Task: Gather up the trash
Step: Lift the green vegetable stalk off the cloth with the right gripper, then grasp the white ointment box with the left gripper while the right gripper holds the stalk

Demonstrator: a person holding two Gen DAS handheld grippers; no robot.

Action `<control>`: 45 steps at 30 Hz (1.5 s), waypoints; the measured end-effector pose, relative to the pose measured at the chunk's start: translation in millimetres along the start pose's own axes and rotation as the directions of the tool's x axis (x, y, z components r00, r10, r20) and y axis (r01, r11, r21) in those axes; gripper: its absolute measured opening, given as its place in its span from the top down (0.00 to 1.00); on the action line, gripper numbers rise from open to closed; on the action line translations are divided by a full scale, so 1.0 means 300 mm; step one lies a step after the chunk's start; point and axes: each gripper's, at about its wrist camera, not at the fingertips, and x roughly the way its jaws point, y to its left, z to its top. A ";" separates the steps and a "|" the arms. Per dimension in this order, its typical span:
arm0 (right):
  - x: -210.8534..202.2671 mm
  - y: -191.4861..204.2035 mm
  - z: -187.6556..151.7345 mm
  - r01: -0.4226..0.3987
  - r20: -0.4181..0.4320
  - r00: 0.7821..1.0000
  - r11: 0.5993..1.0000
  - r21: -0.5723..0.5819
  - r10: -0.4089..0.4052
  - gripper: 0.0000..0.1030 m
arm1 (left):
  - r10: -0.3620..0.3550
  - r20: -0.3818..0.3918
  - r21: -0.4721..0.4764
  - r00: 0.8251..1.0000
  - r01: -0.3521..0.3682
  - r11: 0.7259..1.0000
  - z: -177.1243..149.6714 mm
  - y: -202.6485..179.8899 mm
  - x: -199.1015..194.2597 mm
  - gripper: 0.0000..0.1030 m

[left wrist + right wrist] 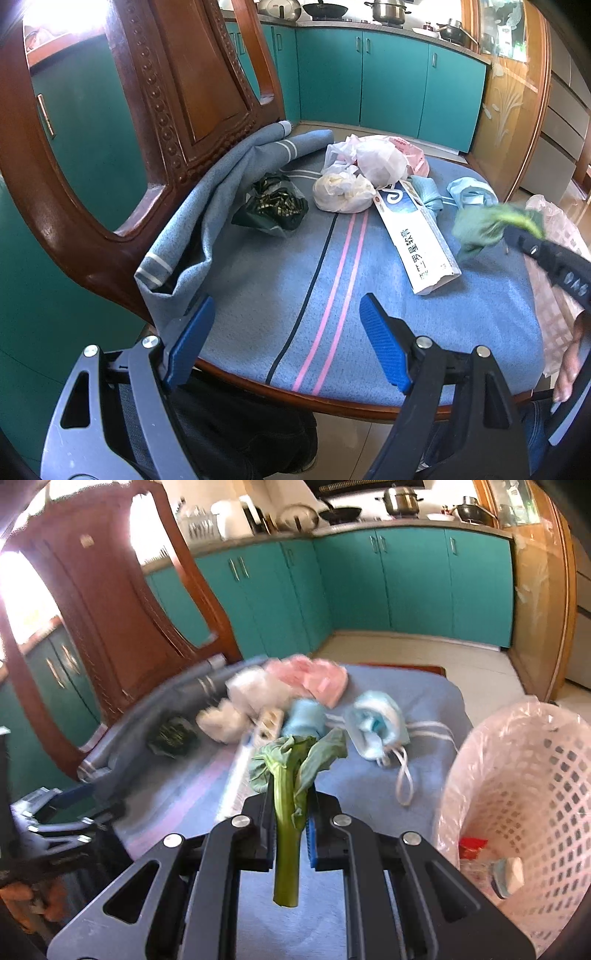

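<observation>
**Kid:** Why is that limp green leafy vegetable stalk (286, 812) up in the air?

**Grown-up:** The right gripper (290, 821) is pinched tight on its stem. The leaves stick out past the tips and the cut end hangs out the back. It hangs over the blue striped cloth on the chair seat (258, 280), just beside the pink plastic lattice basket with a thin clear bag liner (517, 782). I think holding it by the stem keeps it from flopping on the way to the basket.

**Kid:** What is in the basket?

**Grown-up:** A red wrapper (472, 847) and something pale and round. It's hard to see, so maybe a lid.

**Kid:** And the other claw?

**Grown-up:** The left gripper (284, 343) stands wide apart with nothing in it, low at the near edge of the seat.

**Kid:** What trash is left?

**Grown-up:** A long white and blue toothpaste box (417, 236), a crumpled white plastic bag (341, 192), a dark clear bag of bits (271, 208), and a light blue face mask with white straps (376, 731).
</observation>
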 end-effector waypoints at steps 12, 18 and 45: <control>0.083 0.035 -0.043 0.021 -0.094 0.995 0.999 -0.030 -0.024 0.56 | -0.003 -0.008 -0.006 1.000 0.003 1.000 -0.006 0.008 0.001 0.21; 0.085 0.035 -0.040 -0.007 -0.085 0.996 1.000 -0.013 0.005 0.59 | -0.003 -0.008 -0.008 1.000 0.003 1.000 -0.007 0.011 0.000 0.21; 0.007 0.001 -0.007 -0.006 0.012 1.000 1.000 0.028 0.005 0.85 | -0.049 -0.005 0.010 0.999 0.049 0.999 -0.008 -0.049 0.001 0.21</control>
